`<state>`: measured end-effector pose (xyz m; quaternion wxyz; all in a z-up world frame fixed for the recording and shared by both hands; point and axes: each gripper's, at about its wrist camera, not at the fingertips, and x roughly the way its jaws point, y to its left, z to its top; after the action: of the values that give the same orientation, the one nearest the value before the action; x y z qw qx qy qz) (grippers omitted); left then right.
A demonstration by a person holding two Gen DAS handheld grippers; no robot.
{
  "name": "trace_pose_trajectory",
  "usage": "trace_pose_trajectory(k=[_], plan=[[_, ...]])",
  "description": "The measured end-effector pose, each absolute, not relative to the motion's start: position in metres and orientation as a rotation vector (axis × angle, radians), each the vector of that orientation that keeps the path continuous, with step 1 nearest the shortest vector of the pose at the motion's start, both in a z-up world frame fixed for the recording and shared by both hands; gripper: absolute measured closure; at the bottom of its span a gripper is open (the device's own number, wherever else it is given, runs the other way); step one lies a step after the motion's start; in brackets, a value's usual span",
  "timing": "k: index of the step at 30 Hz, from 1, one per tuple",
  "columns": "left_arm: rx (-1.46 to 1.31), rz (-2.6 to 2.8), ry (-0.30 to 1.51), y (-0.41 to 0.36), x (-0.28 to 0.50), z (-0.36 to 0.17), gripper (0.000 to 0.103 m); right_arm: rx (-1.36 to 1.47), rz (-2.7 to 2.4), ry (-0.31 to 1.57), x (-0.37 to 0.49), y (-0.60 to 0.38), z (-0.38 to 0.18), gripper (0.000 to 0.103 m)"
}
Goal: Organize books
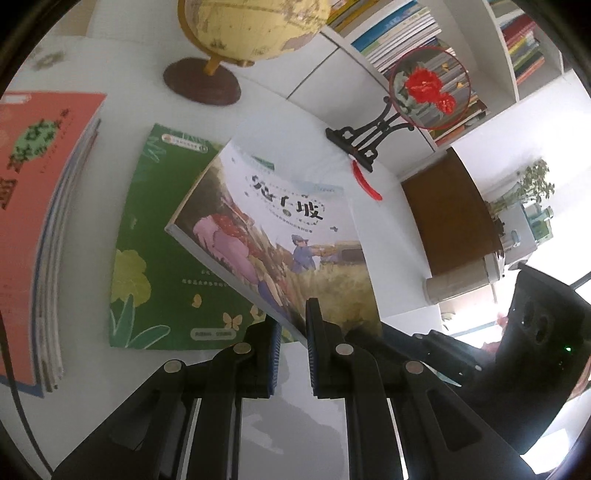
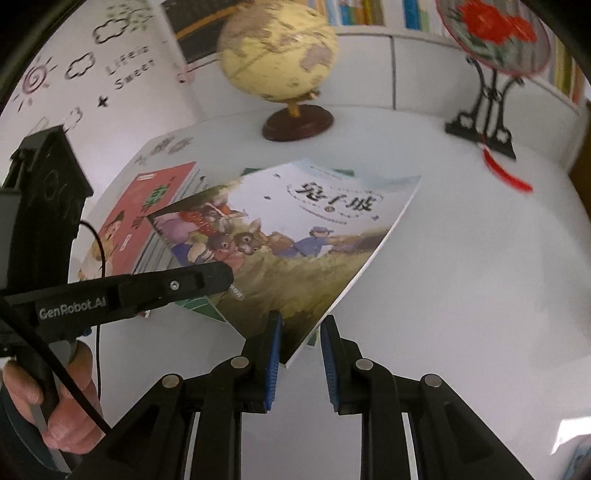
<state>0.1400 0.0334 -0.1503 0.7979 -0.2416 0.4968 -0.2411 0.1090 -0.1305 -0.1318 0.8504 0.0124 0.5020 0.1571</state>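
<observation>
The picture book (image 1: 273, 229) with the harvest scene on its cover is lifted off the white table (image 1: 332, 155) and tilted, held at two edges. The left gripper (image 1: 291, 332) is clamped on its near spine edge, and the right gripper (image 2: 301, 347) is closed on its near lower corner, the blue pads (image 2: 274, 354) close against the thin cover. In the right wrist view the left gripper's black finger (image 2: 207, 277) lies across the book's left side, with a person's hand (image 2: 55, 402) on the handle below. Beneath the raised book a green book (image 1: 159, 258) lies flat on the table, and just beside it to the left sits a stack of books (image 1: 40, 221) topped by a salmon-red cover. Farther back stand a yellow globe (image 1: 251, 26) on a dark base and a round fan with red flowers (image 1: 430, 86) on a black stand; behind them a white bookshelf (image 1: 509, 55) is filled with books
</observation>
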Motion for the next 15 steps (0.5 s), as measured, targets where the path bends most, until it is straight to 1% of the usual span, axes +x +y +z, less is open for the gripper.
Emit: trace_pose_trajectory(k=[10, 15], plan=[[-0.512, -0.48, 0.997, 0.051, 0.112, -0.125, 0.094, -0.03, 0.408, 1.002, 0.096, -0.11, -0.112, 0.083], [-0.528, -0.431, 0.925, 0.072, 0.091, -0.1, 0.094, -0.061, 0.458, 0.962, 0.085, -0.096, -0.097, 0.083]])
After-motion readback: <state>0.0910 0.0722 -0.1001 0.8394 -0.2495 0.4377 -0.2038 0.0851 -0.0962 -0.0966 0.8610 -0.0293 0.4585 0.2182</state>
